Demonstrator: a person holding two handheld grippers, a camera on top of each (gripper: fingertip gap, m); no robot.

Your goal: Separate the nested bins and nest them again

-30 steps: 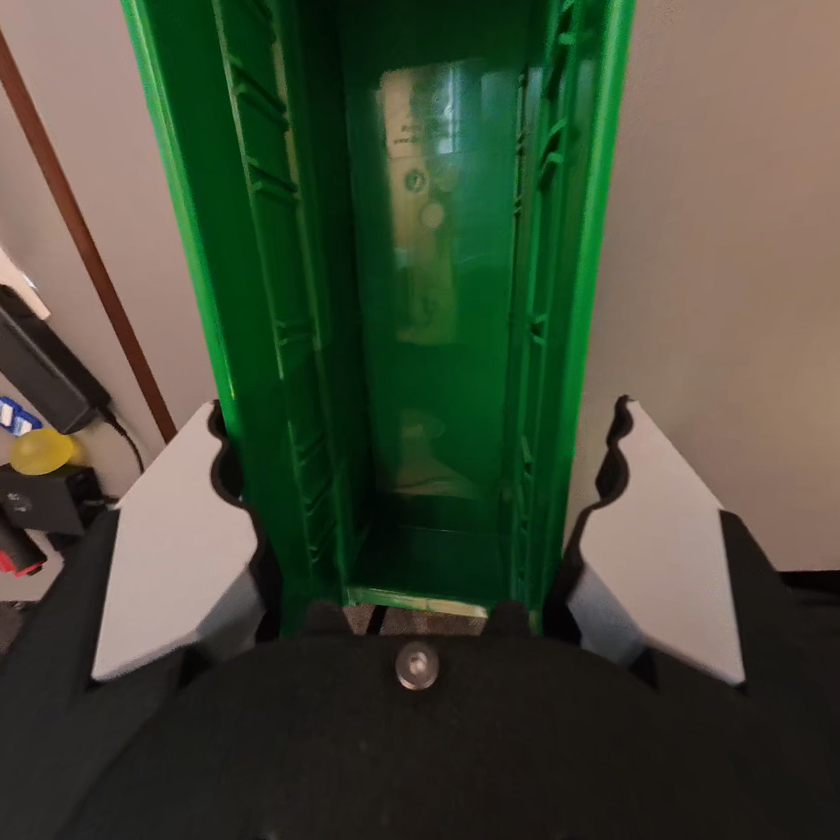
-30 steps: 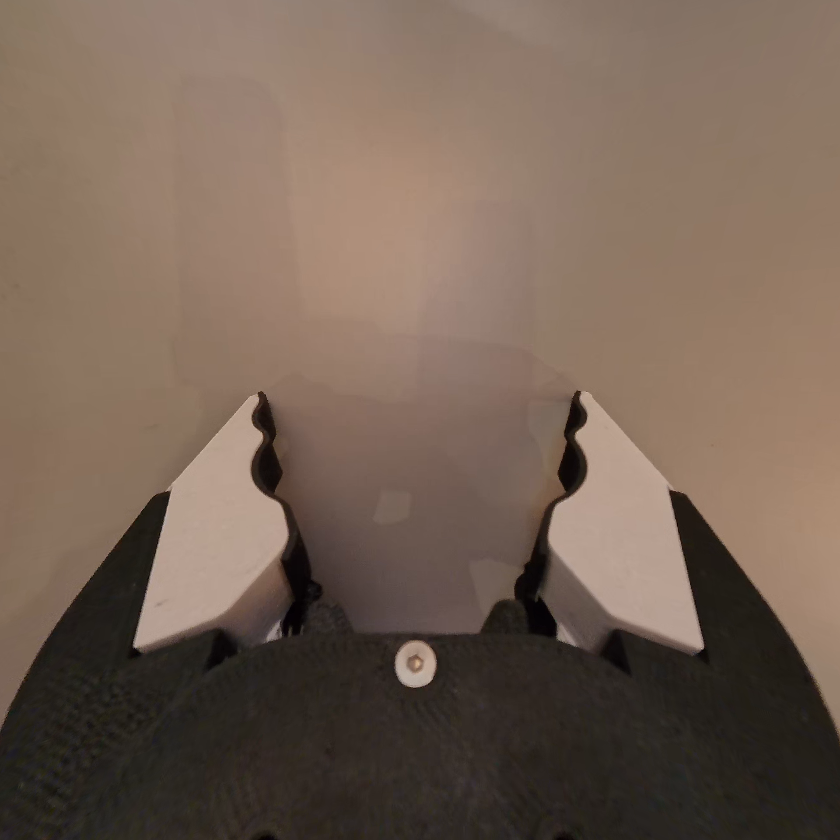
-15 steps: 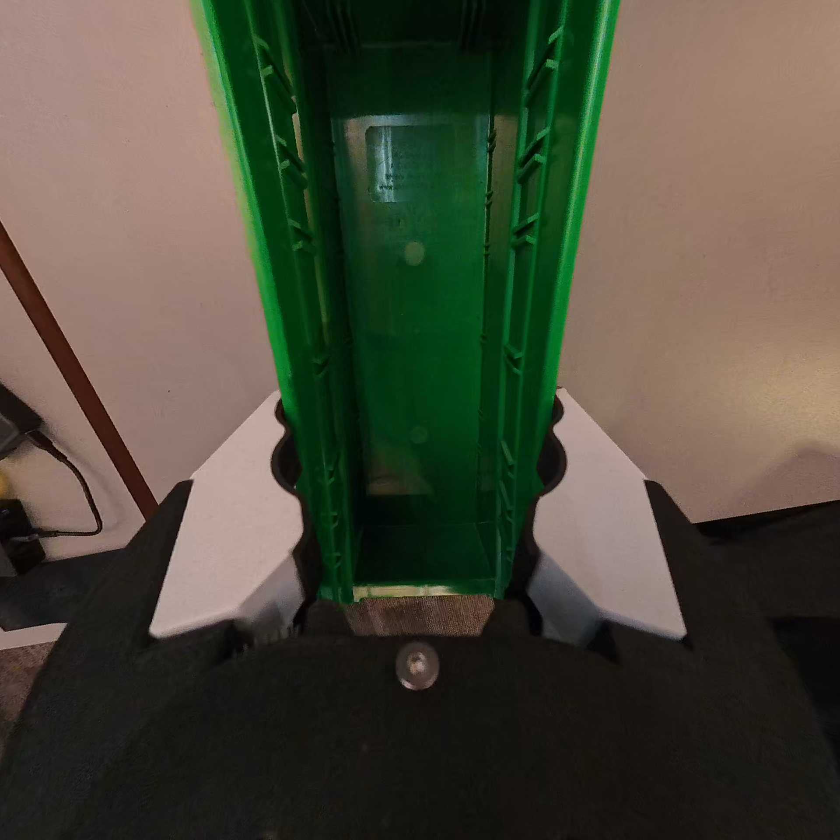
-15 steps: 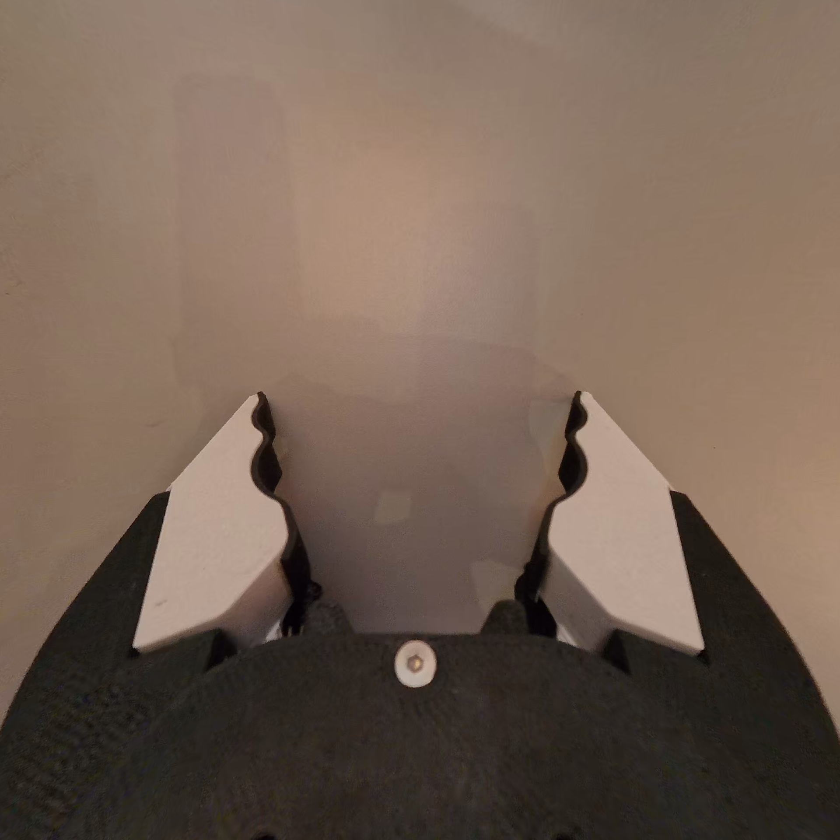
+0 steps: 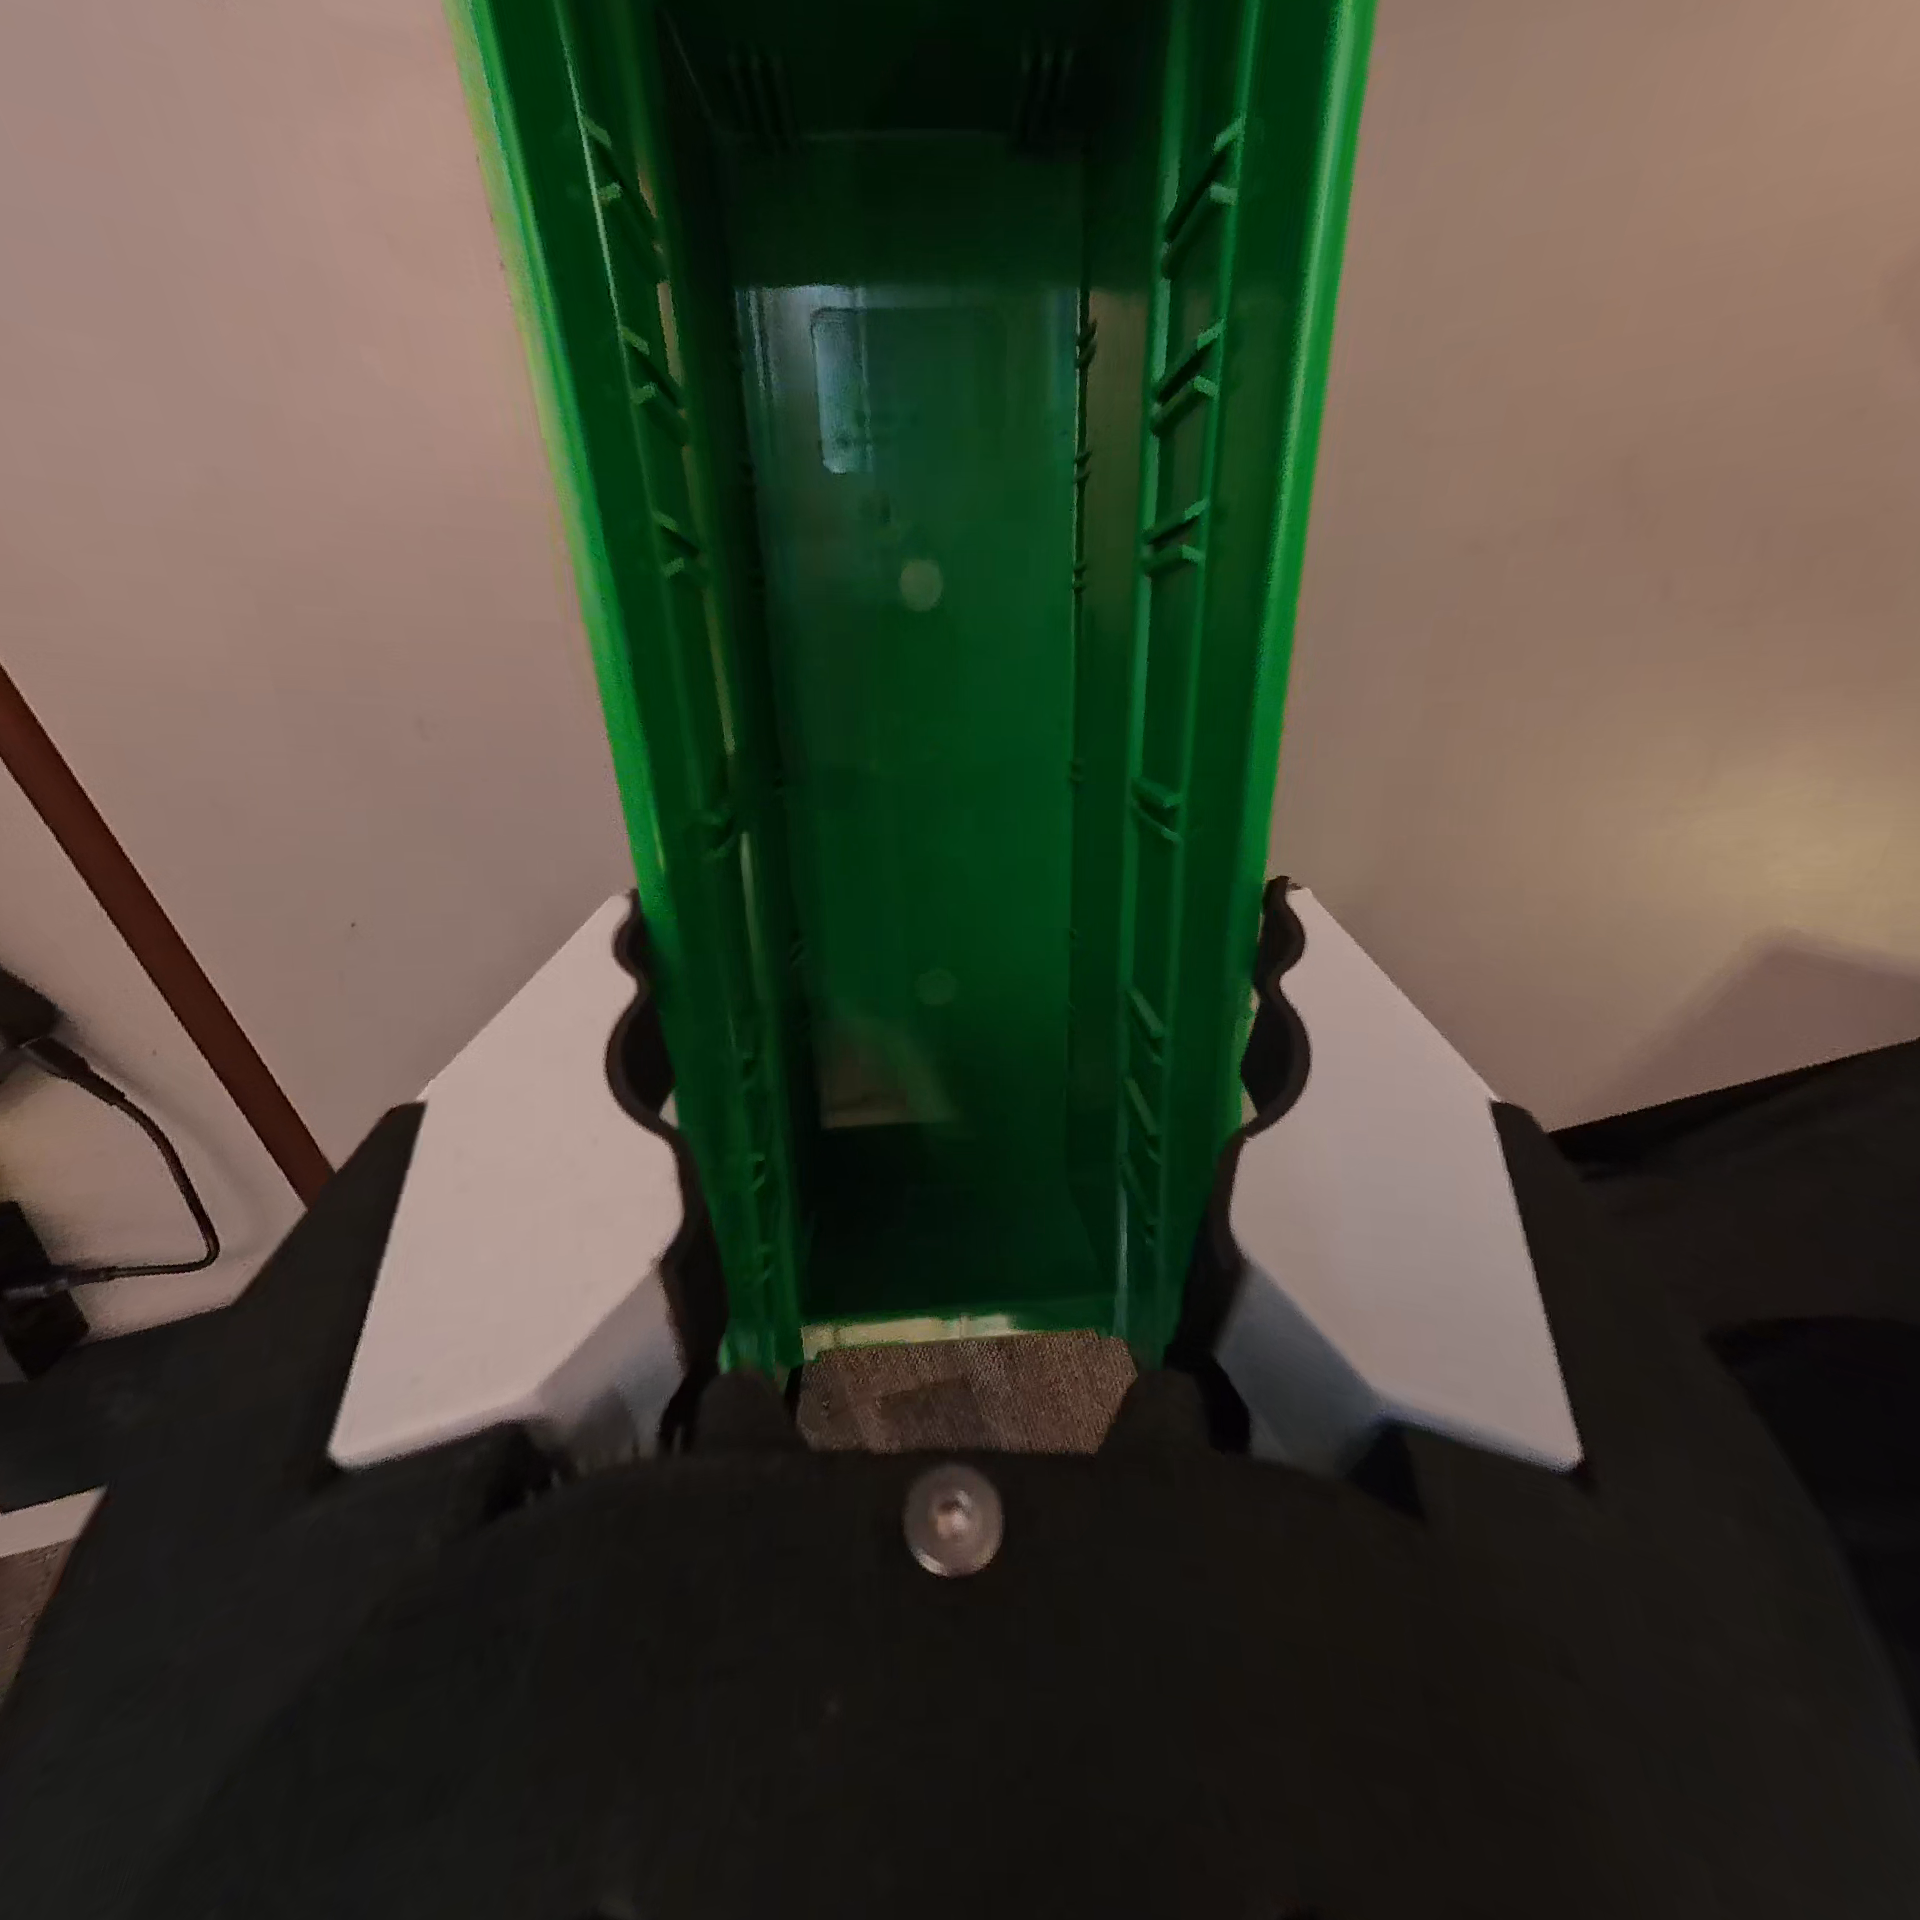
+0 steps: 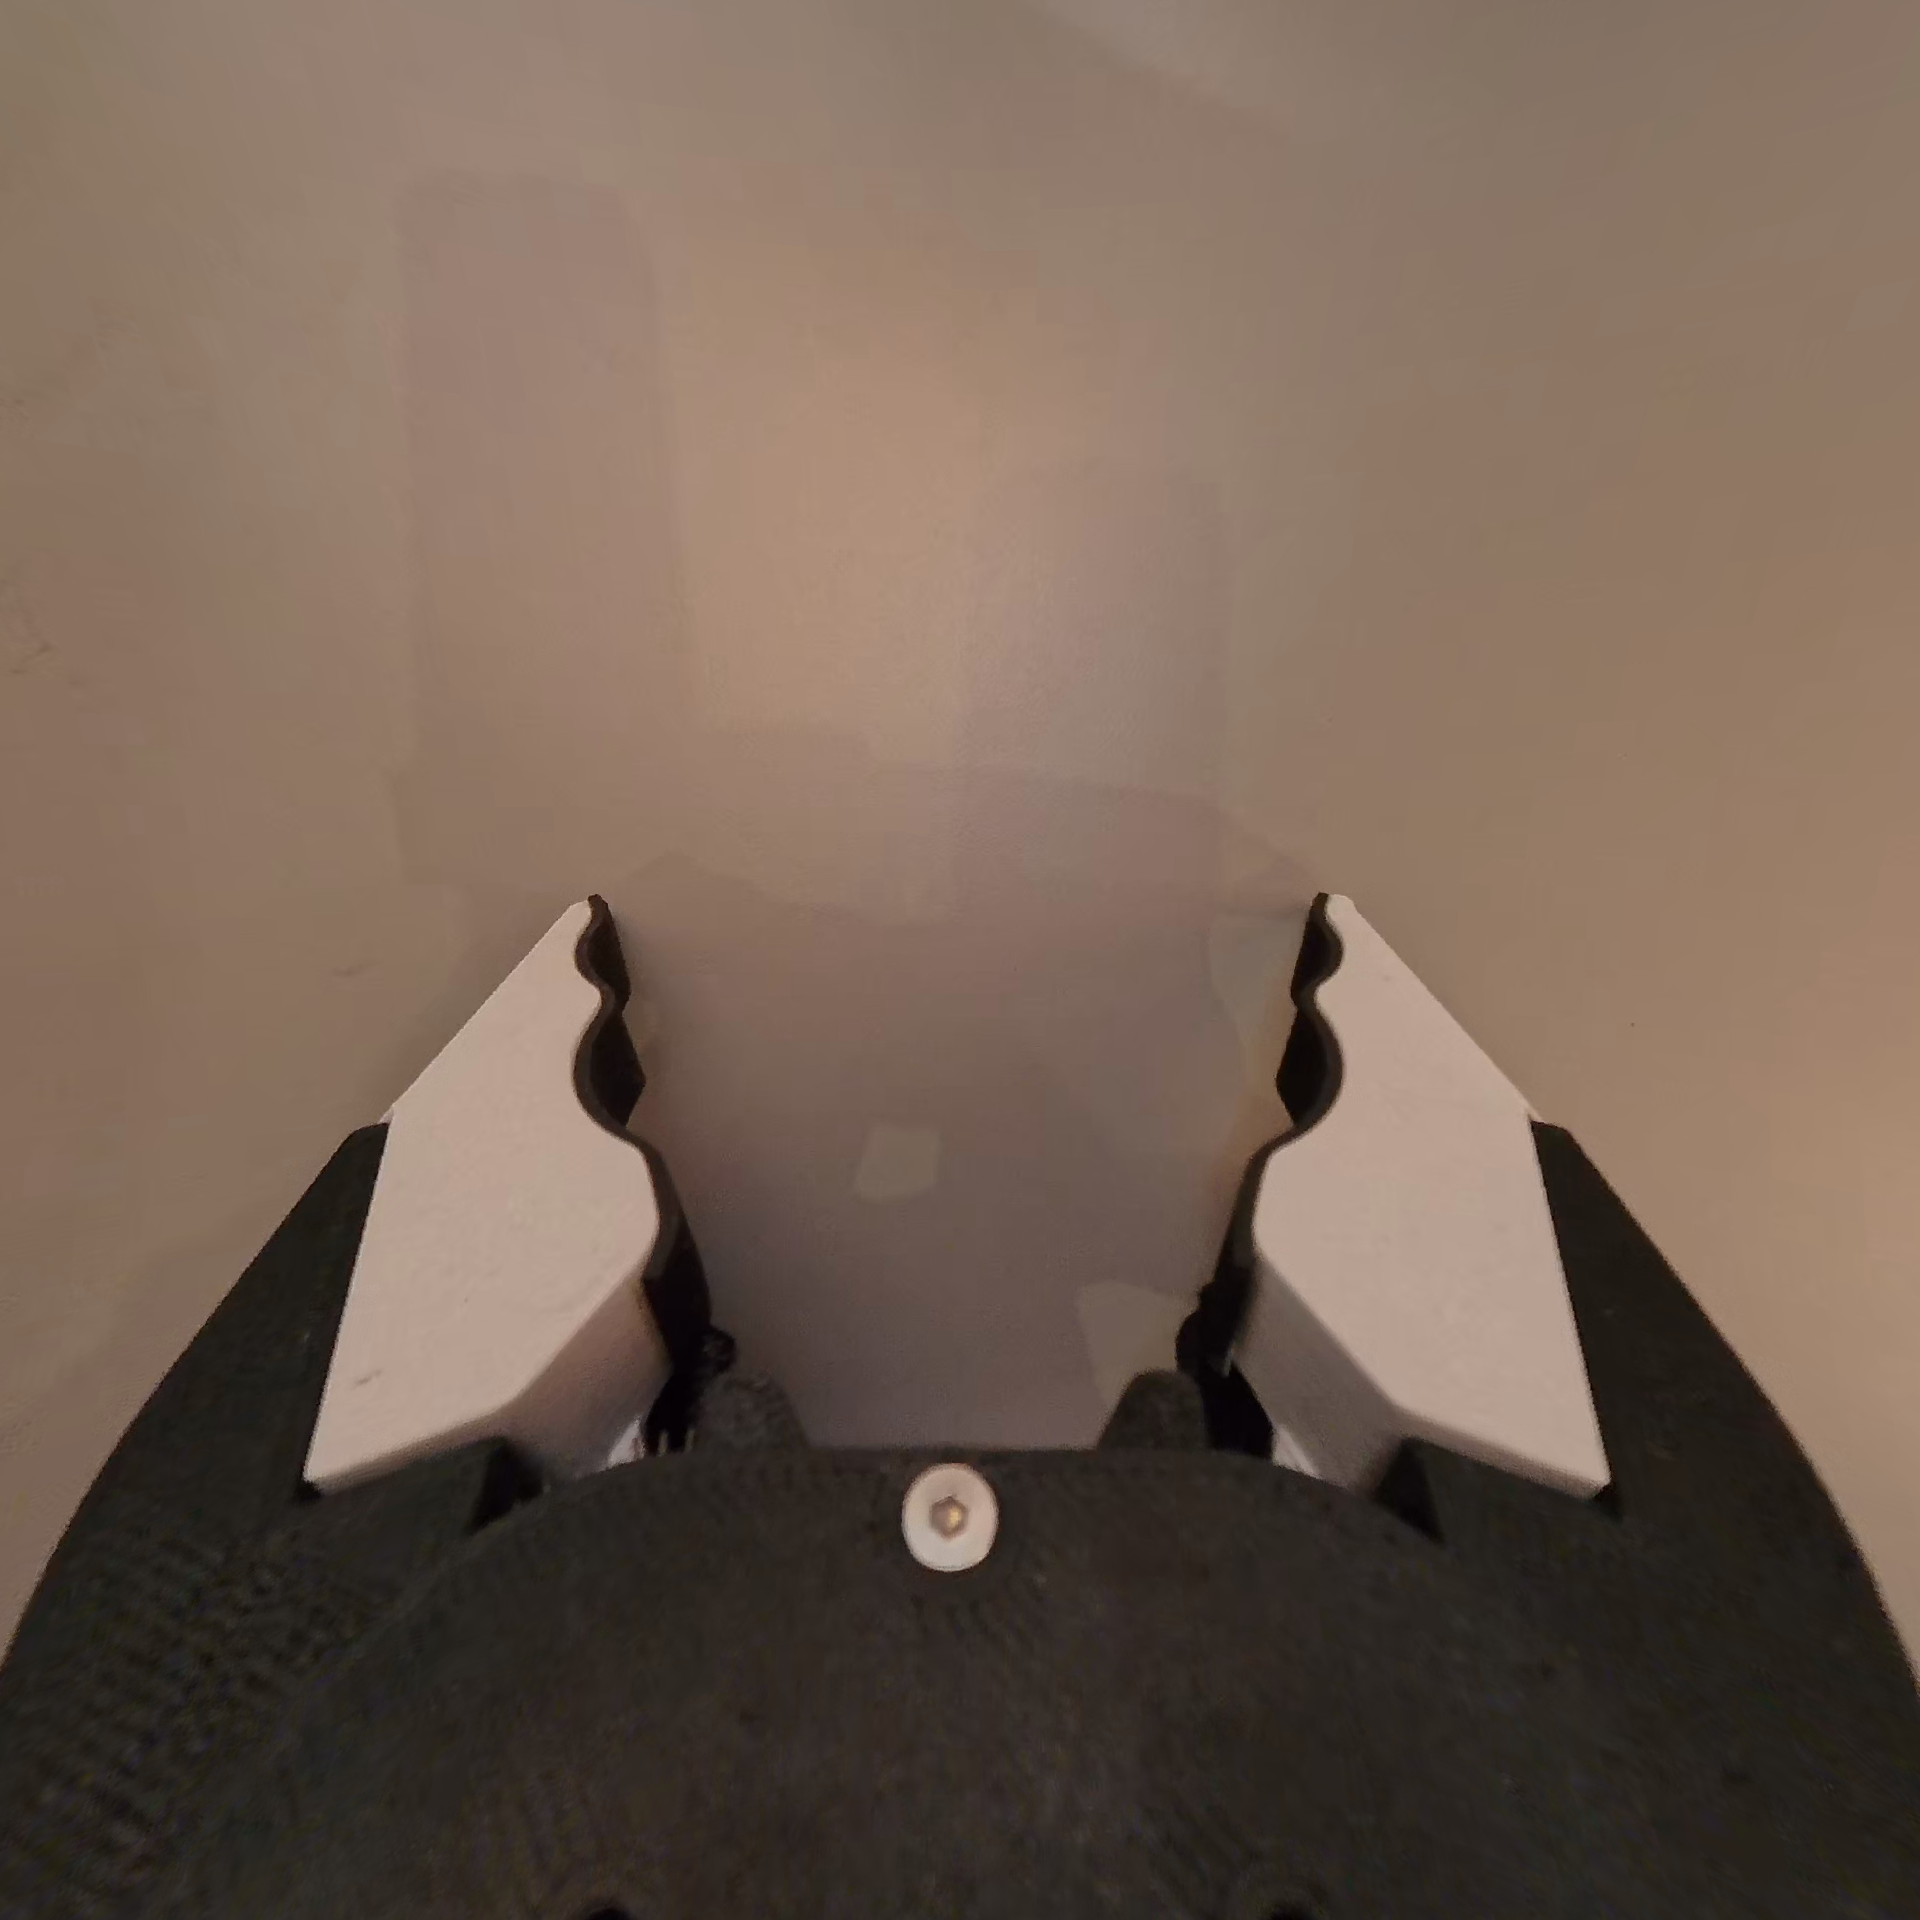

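In the left wrist view, a long narrow green bin stands upright against a pale wall with its open side facing me. Its side walls are ribbed. I cannot tell whether a second bin sits nested in it. My left gripper is shut on the bin's lower end, with one white finger pressed on each long side. My right gripper is open and empty and faces a bare beige wall at close range. No bin shows in the right wrist view.
A brown strip runs diagonally along the wall at the left. A black cable hangs beside it. A dark surface lies low at the right. A patch of grey carpet shows under the bin's end.
My left gripper has closed from wide open onto the green bin, and the bin has straightened up in its view. The right gripper has not moved.
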